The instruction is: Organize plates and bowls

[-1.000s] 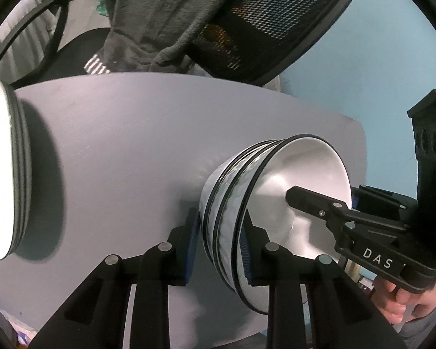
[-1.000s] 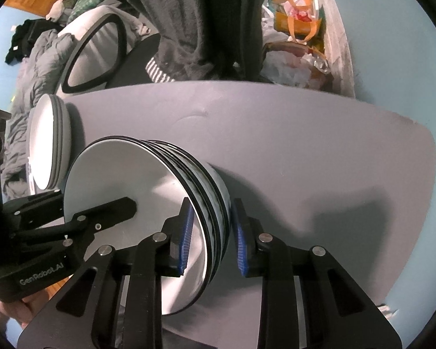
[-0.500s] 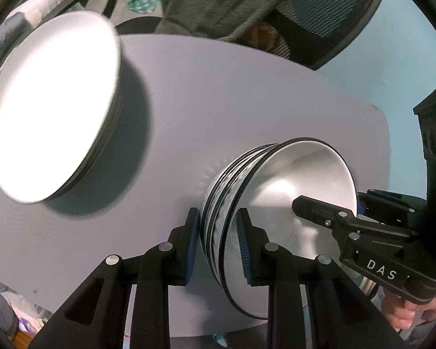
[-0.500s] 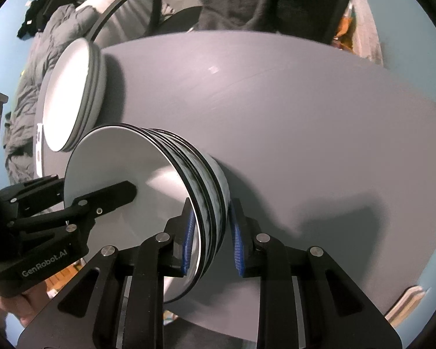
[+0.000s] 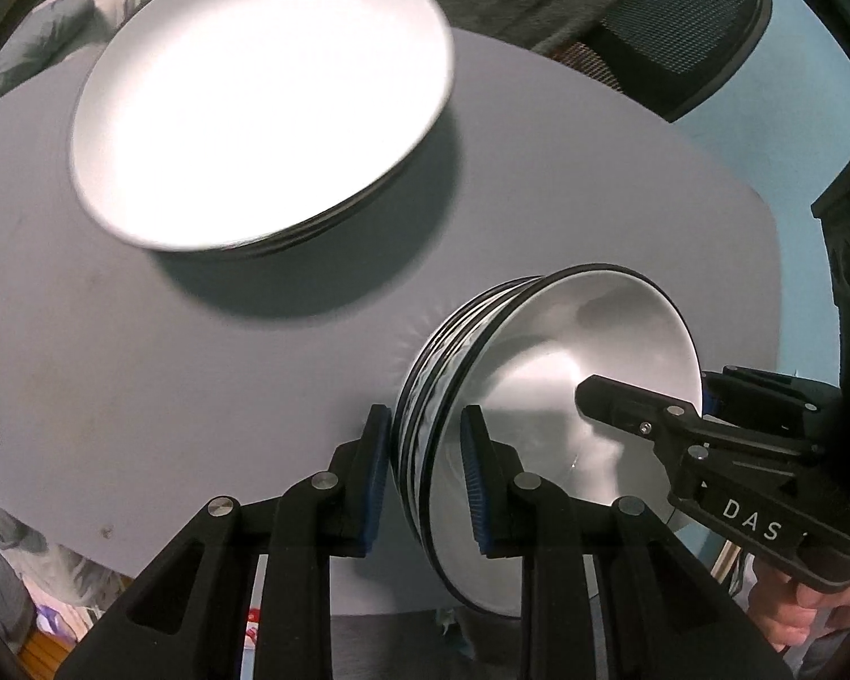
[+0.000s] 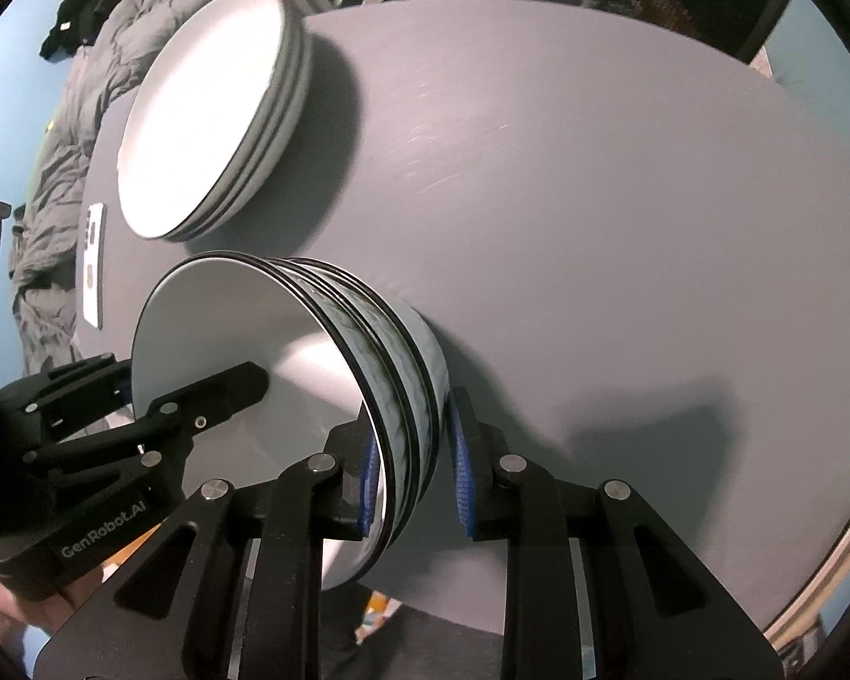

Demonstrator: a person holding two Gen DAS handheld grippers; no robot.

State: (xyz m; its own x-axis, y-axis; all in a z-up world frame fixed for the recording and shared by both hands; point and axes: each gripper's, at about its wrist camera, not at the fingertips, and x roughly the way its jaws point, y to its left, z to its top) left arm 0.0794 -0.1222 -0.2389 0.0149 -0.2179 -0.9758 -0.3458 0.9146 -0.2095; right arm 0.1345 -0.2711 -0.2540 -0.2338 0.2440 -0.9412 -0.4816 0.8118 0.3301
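I hold a nested stack of black-rimmed white bowls [image 5: 566, 396] between both tools over a round grey table [image 5: 141, 351]. My left gripper [image 5: 425, 481] is nearly closed, its blue pads [image 5: 375, 481] pinching one side of the stacked rims; my right gripper [image 6: 413, 476] clamps the opposite side the same way, one pad inside the top bowl, the other against the outer wall. The bowl stack [image 6: 289, 374] hangs tilted, mouth toward the left tool in the right wrist view. A stack of white plates [image 5: 260, 96] sits on the table beyond, apart from the bowls; in the right wrist view these plates [image 6: 209, 124] lie to the upper left.
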